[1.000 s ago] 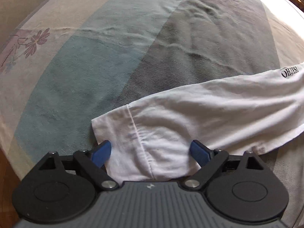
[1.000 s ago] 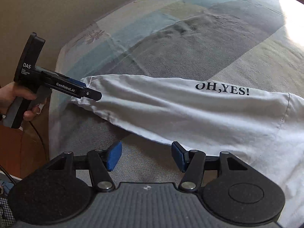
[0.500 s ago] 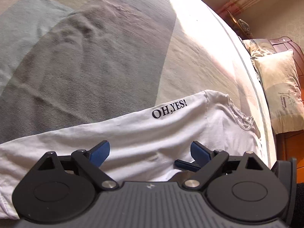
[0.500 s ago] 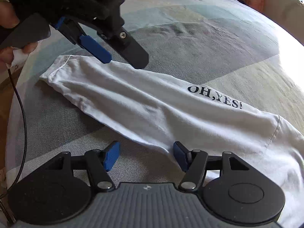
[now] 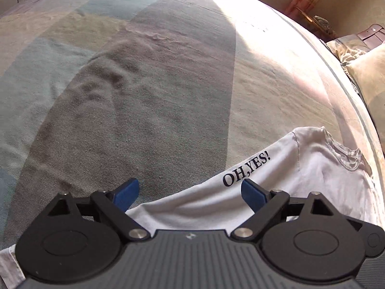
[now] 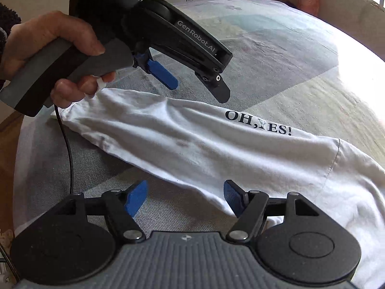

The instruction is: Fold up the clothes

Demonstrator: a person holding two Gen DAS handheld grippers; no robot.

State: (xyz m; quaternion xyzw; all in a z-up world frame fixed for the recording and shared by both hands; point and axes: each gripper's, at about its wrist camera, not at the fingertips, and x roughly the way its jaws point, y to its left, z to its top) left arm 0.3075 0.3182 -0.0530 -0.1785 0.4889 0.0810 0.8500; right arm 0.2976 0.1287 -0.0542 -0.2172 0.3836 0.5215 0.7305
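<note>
The left gripper [image 6: 197,82] has swung from the cuff end of the sleeve to hang above the sleeve's middle, its view now running toward the shoulder and collar instead of the hem. 1 second ago it sat low at the cuff with the cloth between its fingers; now nothing is between them. Its 2 blue pads [image 5: 126,193] stand wide apart, and in the right wrist view it floats clear above the fabric, touching nothing. The hand [image 6: 51,55] on its grip has a bit of white cloth caught at the fingertips beside the cuff; whether that is a deliberate hold I cannot tell.

The right gripper [image 6: 184,197] has barely shifted. It hangs low over the near edge of the sleeve, jaws spread wide and holding nothing, with its right pad [image 6: 231,196] at the cloth's lower edge; real contact I cannot confirm.

The white shirt [image 6: 192,144] lies on the patchwork bedspread [image 5: 149,96], its long sleeve stretched out straight and fairly smooth, the print "OH,YES!" [image 6: 258,122] near the shoulder seam, the body bunched off to the right.

My reading is that the sleeve has been laid out and released, and both tools are lining up along it, probably for a fold, though where they will grip is not settled.
</note>
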